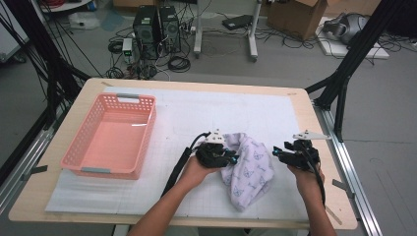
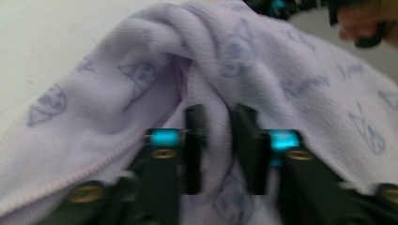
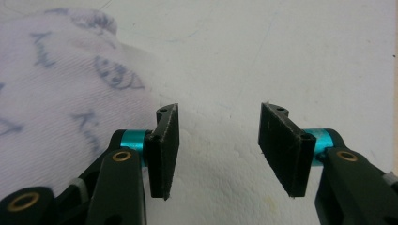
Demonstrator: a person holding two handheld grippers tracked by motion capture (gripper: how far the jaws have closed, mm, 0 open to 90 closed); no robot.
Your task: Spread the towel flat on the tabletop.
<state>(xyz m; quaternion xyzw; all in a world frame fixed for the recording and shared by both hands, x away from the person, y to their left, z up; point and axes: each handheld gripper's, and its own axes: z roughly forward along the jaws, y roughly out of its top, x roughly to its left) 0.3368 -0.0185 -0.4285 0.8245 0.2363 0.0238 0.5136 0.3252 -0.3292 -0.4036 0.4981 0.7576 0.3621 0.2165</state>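
Currently the lilac towel (image 1: 248, 169) with a blue cat print lies bunched near the front edge of the table (image 1: 64, 196), right of centre, on the white gridded mat (image 1: 196, 113) that covers most of the wooden top. Left tool (image 1: 231, 158) is clenched on a fold of the towel: in the left gripper view the jaws stand close together with cloth pinched between them (image 2: 216, 136). Right tool (image 1: 276, 152) is released; in the right gripper view its jaws stand apart over bare mat, with nothing between them and the towel just beside the left-hand jaw (image 3: 61, 98). It sits just right of the towel, toward the right edge of the table.

A pink slotted basket (image 1: 81, 152) sits on the mat near the left edge, well apart from the towel.

Room: grey floor beyond the far edge, 2 black computer towers (image 1: 157, 29) with tangled cables, a cardboard box (image 1: 295, 17) at the far right, black frame struts (image 1: 344, 73) on both sides.
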